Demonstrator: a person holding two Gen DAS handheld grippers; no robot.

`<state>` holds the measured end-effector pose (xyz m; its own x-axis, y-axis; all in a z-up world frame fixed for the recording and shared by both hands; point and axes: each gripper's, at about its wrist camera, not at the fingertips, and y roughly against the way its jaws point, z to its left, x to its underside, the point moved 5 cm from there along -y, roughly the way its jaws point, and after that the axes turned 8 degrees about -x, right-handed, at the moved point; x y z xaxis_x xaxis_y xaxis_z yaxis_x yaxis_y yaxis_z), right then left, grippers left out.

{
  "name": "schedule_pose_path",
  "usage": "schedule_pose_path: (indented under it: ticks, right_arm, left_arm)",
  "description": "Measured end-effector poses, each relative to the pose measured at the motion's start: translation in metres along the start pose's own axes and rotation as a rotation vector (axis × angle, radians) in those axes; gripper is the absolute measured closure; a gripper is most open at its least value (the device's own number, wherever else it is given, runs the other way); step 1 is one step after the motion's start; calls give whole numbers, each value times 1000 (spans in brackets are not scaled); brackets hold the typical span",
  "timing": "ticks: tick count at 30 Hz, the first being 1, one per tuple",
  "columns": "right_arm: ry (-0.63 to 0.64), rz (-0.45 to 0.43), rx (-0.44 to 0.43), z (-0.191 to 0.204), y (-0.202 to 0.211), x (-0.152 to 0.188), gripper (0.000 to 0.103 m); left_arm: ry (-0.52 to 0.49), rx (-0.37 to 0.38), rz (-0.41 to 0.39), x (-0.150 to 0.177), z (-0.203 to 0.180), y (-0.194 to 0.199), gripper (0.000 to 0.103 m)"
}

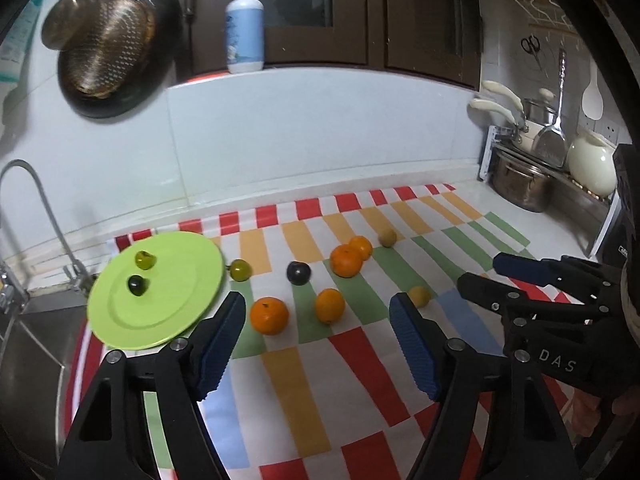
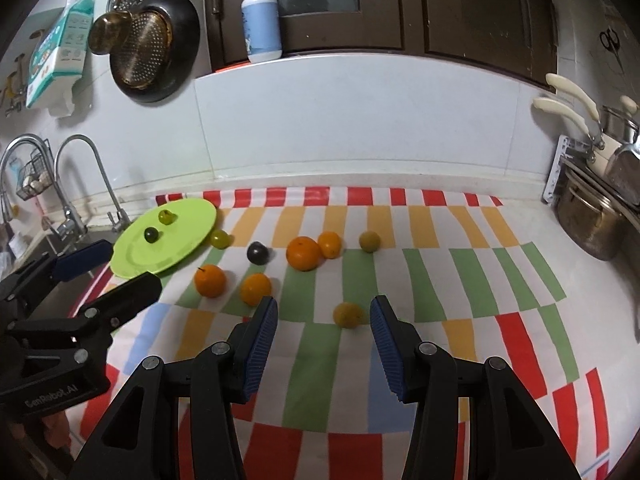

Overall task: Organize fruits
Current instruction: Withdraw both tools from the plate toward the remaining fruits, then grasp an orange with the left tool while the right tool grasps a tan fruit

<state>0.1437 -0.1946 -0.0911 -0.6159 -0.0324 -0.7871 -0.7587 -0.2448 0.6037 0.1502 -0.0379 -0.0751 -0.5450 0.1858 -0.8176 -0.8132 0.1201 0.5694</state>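
Kitchen counter under a checked red, orange, green and white cloth carries loose fruit, with a round lime-green plastic plate at ten o'clock near the sink already holding two small dark-green fruits. Nearest the right gripper lies a small round yellow fruit, at twelve o'clock just ahead of the tips and slightly right of centre; being round, it sets no approach axis. Its jaws stand moderately apart, wider than that fruit, gripping nothing. The left gripper faces two round oranges, its jaws wider and empty. I judge the right gripper better placed for the yellow fruit.
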Motion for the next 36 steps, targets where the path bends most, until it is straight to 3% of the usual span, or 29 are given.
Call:
schedule_pose_path:
  ticks: [24,36]
  right_arm:
    - [-73,162,-25,-36,-84,20,54]
    - [-83,193,-40,-41,-102,25,64]
  left_arm:
    - [-74,58,200,21,-21,-106,53]
    - [-98,48,243,20,-25,-130,58]
